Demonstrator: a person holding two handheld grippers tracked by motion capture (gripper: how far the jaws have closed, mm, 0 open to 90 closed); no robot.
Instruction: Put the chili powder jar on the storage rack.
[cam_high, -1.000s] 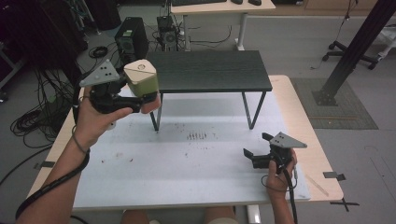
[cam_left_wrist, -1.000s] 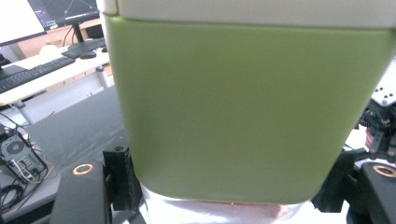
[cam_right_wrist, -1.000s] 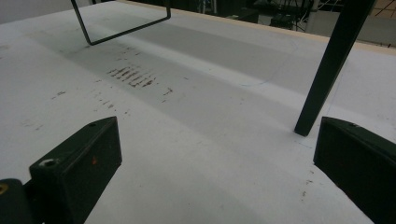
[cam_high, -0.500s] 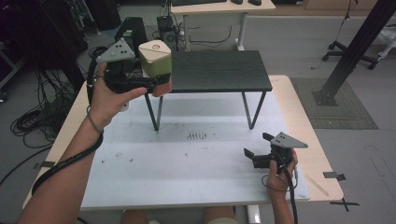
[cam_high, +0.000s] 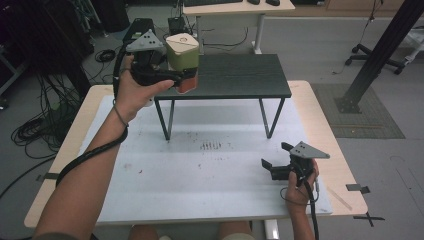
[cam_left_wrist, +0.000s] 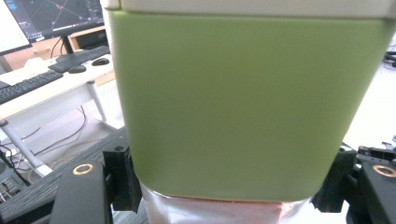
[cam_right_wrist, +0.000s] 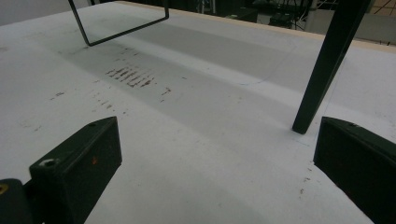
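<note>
A green container (cam_high: 182, 56) with a cream lid and a copper-coloured base is held upright in the air over the left end of a small black shelf (cam_high: 240, 75). My left gripper (cam_high: 184, 80) is shut on its lower part. In the left gripper view the green container (cam_left_wrist: 243, 107) stands very close, with a black pad (cam_left_wrist: 122, 179) pressed on each side near its base. My right gripper (cam_high: 276, 155) rests low at the front right of the white mat (cam_high: 200, 170), its jaws open. Nothing lies between the right gripper (cam_right_wrist: 215, 158) jaws but bare mat.
The black shelf stands on thin metal legs (cam_right_wrist: 327, 65) at the back of the mat. A patch of dark scuff marks (cam_high: 211, 146) lies mid-mat. Behind the table are a desk (cam_high: 235, 7), cables (cam_high: 35, 130) on the floor and a black post (cam_high: 380, 50) at the right.
The left hand has carried the green container up and to the right, from beside the shelf's left end to above its left edge. The right gripper has stayed still.
</note>
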